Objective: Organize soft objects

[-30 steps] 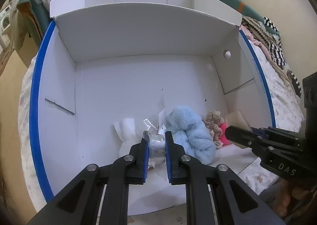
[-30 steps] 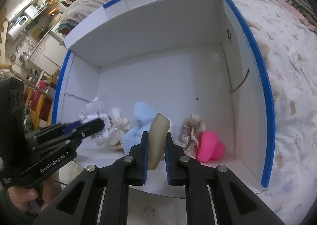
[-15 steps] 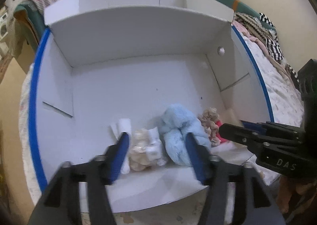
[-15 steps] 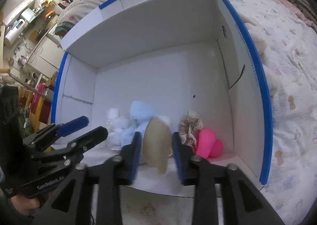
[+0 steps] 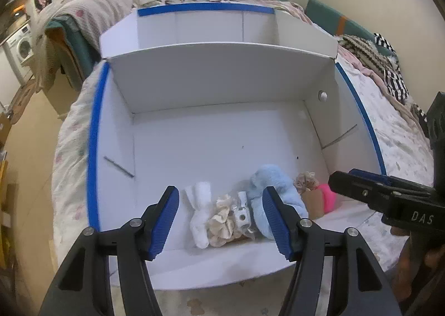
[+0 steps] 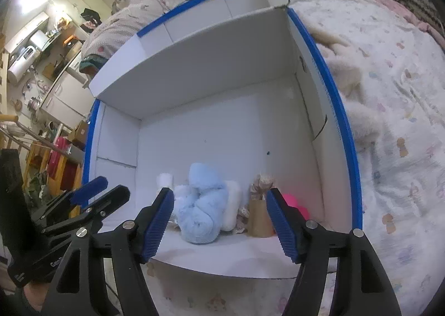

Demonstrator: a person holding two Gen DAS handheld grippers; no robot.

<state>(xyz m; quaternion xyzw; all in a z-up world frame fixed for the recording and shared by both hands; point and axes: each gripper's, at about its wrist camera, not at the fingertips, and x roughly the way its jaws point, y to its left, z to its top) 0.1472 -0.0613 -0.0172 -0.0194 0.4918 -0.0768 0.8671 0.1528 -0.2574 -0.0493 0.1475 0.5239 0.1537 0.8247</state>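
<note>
Bed (image 6: 389, 71) with patterned quilt: carries white box (image 5: 222, 132), blue-taped rim, lid flap raised at the far side.

Box contents, all in a row along the near wall, just ahead of both tools:
- white plush roll (image 5: 201, 206), ahead of left hand-held gripper (image 5: 221, 217)
- bagged cream scrunchie (image 5: 225, 221), between its fingers in view
- light blue plush (image 6: 200, 204), ahead of right hand-held gripper (image 6: 219, 217)
- tan sponge (image 6: 258, 218), upright, just inside that tool's right finger
- beige scrunchie (image 5: 306, 181) and pink item (image 5: 329, 198), beyond it

Left hand-held gripper: jaws just opened, parted, holding nothing. Right hand-held gripper: jaws just widened, clear of the sponge.
</note>
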